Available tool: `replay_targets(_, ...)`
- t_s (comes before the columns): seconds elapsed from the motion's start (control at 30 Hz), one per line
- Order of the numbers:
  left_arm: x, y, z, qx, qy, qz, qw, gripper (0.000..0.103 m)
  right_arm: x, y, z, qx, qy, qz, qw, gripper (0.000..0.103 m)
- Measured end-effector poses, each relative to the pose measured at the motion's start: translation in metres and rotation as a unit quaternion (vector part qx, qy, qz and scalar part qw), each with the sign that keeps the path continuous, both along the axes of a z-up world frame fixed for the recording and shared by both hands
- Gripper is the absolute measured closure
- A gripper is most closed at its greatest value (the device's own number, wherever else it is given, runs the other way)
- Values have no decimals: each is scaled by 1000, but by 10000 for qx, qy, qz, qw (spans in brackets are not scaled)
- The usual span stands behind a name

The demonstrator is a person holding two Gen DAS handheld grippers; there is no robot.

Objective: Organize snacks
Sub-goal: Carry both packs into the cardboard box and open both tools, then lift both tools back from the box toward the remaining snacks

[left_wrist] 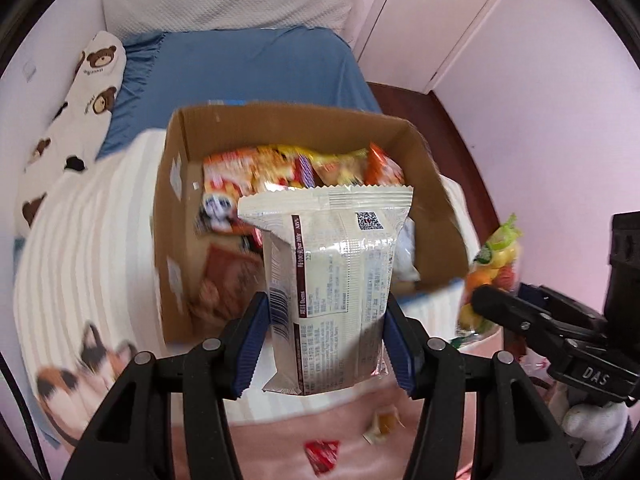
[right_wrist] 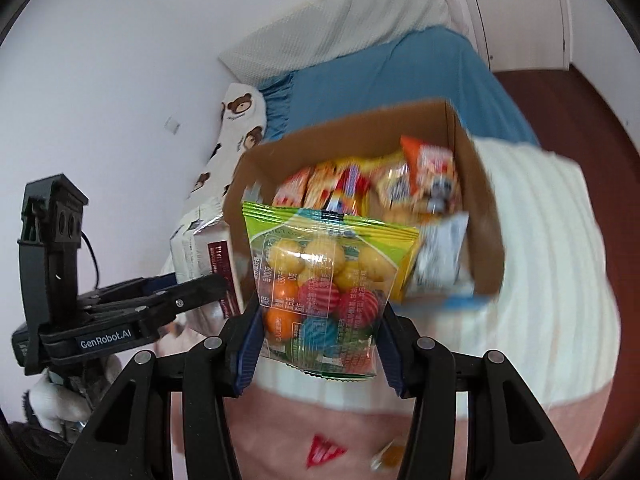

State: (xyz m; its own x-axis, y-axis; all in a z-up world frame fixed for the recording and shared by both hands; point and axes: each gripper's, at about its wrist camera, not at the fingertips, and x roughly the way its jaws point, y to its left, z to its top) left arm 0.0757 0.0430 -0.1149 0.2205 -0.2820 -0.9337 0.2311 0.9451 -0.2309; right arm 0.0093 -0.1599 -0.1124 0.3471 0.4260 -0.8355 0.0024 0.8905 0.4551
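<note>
My left gripper [left_wrist: 326, 344] is shut on a cream snack bag [left_wrist: 336, 280], held upright in front of an open cardboard box [left_wrist: 176, 216]. The box holds several orange, red and yellow snack packs [left_wrist: 304, 168]. My right gripper [right_wrist: 318, 344] is shut on a clear green-topped bag of coloured candy balls [right_wrist: 320, 288], held near the box [right_wrist: 484, 216]. The candy bag also shows at the right of the left wrist view [left_wrist: 492, 268]. The cream bag shows at the left of the right wrist view [right_wrist: 200, 240].
The box stands on a white striped blanket [left_wrist: 88, 240] on a bed with a blue sheet [left_wrist: 248, 68]. A pink cover [left_wrist: 320, 432] below carries a small red packet [left_wrist: 322, 454] and a small yellow candy [left_wrist: 384, 424]. A bear-print pillow [left_wrist: 80, 100] lies left.
</note>
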Motion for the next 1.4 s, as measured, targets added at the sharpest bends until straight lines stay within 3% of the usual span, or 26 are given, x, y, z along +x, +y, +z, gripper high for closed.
replay_targets(0.27,79,2,-50,614,325,152,9975,51,81,4,-43,-473,250,83,9985,50)
replay_targets(0.63,116,15,-115,1009,886,380,9902,50,135,16,-118,-940,897,191,9913,47)
replay_targets(0.7,117,19,-120,955,992,495,9892,46,138,15,-125,-1067,952,125,9896,24)
replay_targets(0.73,117,22,-121,913,956,562,9896,41,137,14,-127,-1089,956,110,9894,17)
replay_targets(0.77,117,23,-121,909,905,598,9899,27,137,12,-127,-1109,961,85,9891,7)
replay_targets(0.83,116,25,-118,878,810,667,9906,12,136,10,-127,-1269,963,48,9872,6)
replay_targets(0.9,112,27,-111,765,653,716,9924,12,133,7,-123,-1410,904,-4,9859,6)
replay_targets(0.97,108,27,-106,733,566,734,9930,0,129,4,-118,-1461,832,-49,9858,6)
replay_targets(1.4,48,7,-50,716,-220,568,9956,0,70,-1,-56,-1819,174,-256,9828,4)
